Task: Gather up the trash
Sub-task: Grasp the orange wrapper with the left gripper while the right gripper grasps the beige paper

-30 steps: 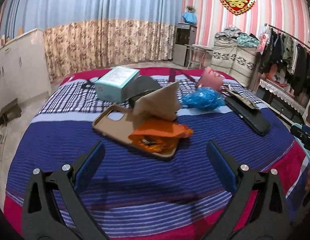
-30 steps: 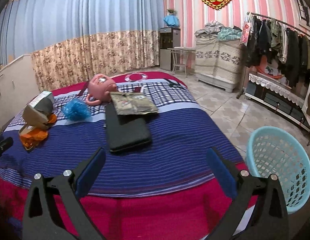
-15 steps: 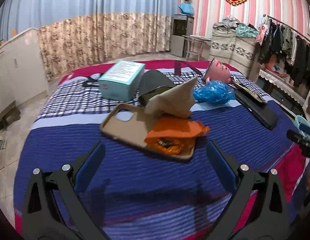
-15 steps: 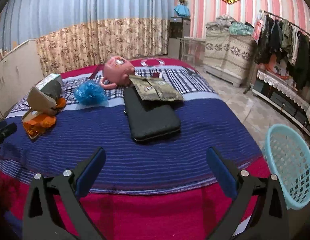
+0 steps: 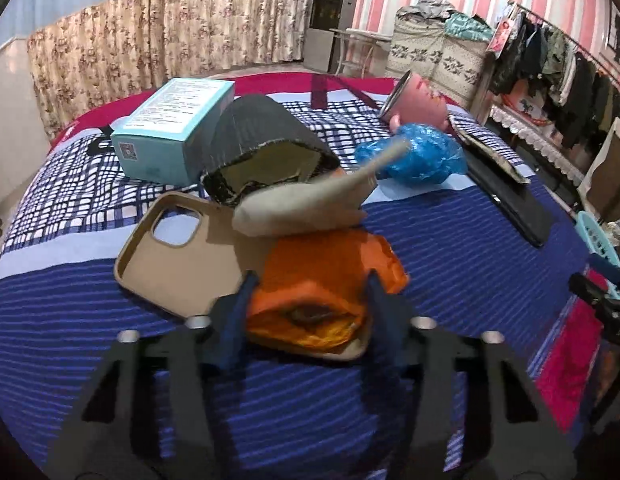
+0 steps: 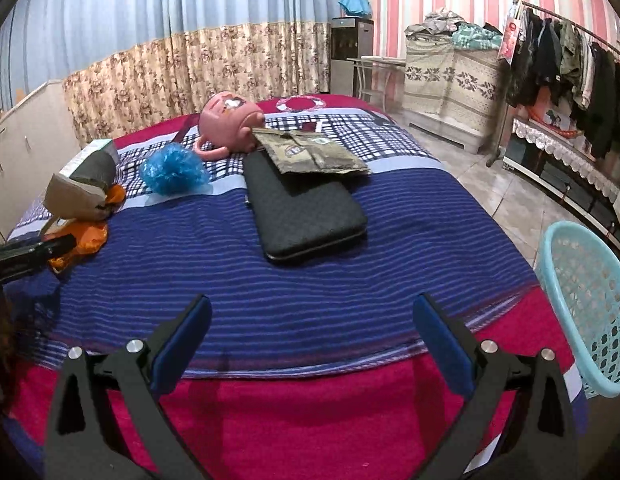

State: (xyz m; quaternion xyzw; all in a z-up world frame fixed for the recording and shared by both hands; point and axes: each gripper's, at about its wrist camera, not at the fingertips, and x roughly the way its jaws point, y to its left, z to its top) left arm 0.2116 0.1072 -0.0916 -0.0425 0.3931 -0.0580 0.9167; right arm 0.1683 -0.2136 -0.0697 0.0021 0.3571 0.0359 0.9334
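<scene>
Two jaws of the left gripper (image 5: 308, 300) have narrowed around the orange wrapper (image 5: 326, 280), lower centre of frame, atop the phone case (image 5: 182, 256) on the bed (image 5: 450, 264); pickup imminent. Right gripper (image 6: 310, 340) hovers wide open, basket (image 6: 586, 304) far right.

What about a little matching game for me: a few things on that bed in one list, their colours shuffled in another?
Things:
1. wrapper
2. box
3. plastic bag
4. mug

Colours:
A. pink
B. orange
C. blue
D. pale teal

Pairs: 1-B, 2-D, 3-C, 4-A

The left gripper has a finger on each side of the wrapper; the right gripper hangs open over the near edge of the bed.
</scene>
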